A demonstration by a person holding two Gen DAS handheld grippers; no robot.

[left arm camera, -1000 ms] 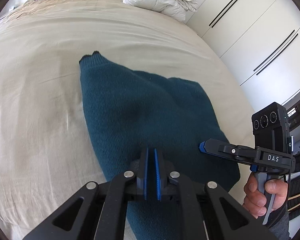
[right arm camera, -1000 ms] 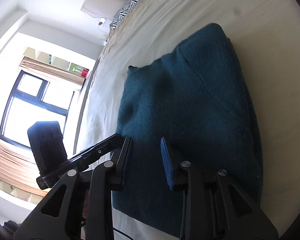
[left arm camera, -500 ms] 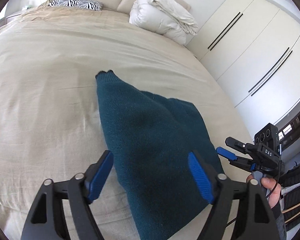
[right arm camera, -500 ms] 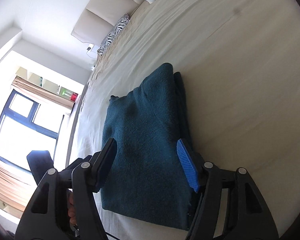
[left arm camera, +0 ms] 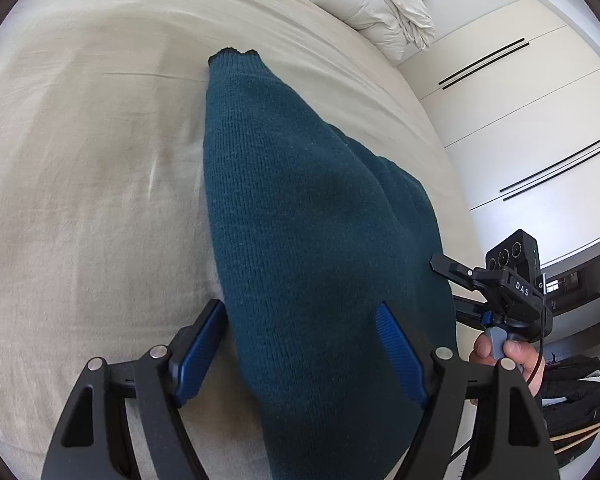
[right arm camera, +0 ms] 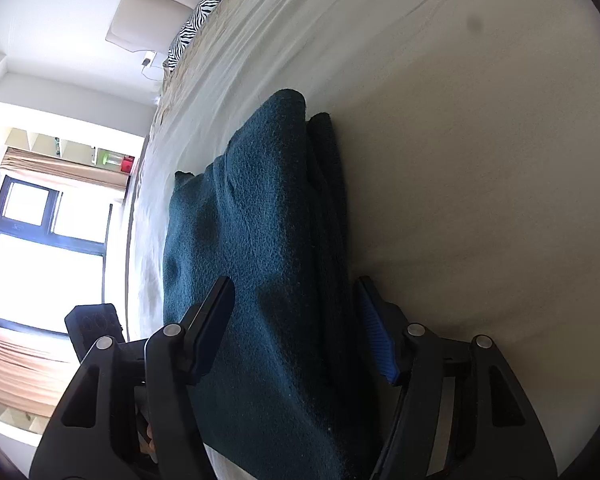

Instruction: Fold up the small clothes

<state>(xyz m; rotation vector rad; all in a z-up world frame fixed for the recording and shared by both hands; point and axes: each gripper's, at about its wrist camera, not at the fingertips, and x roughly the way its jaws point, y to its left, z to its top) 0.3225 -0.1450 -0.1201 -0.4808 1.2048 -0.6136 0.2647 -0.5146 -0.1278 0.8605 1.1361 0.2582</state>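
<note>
1. Dark teal knit sweater [left arm camera: 308, 240] lies part-folded on the beige bed sheet [left arm camera: 80, 200], near the bed's close edge, layers stacked along one side.
2. Left gripper [left arm camera: 300, 344]: jaws apart and closing, near end of the sweater between them. Its left pad sits right at the knit edge; the right pad stands over the cloth. No pinch visible yet.
3. Right gripper [right arm camera: 296, 328]: jaws apart and closing too, straddling the thick stacked edge. The pads look clear of the cloth, though the left one is close.
4. Step in hand, my read: take the near hem at both corners for the next fold.
5. To do it well: get each pad pair fully over all the layers before closing, or the lower layer slips out. Grip at the same depth on both sides so the fold line comes out straight. Lift low and carry the hem toward the far cuff [left arm camera: 234, 54]; thick knit sags and drags.
6. Only the left wrist view shows: the other tool held in a hand [left arm camera: 512, 360] beside the sweater, a white duvet bundle [left arm camera: 368, 4] at the bed head, wardrobe doors [left arm camera: 540, 140], the sweater's tapered far end.
7. Only the right wrist view shows: the side-on layer stack [right arm camera: 324, 200], a zebra-print pillow [right arm camera: 196, 24], a window [right arm camera: 40, 256].
</note>
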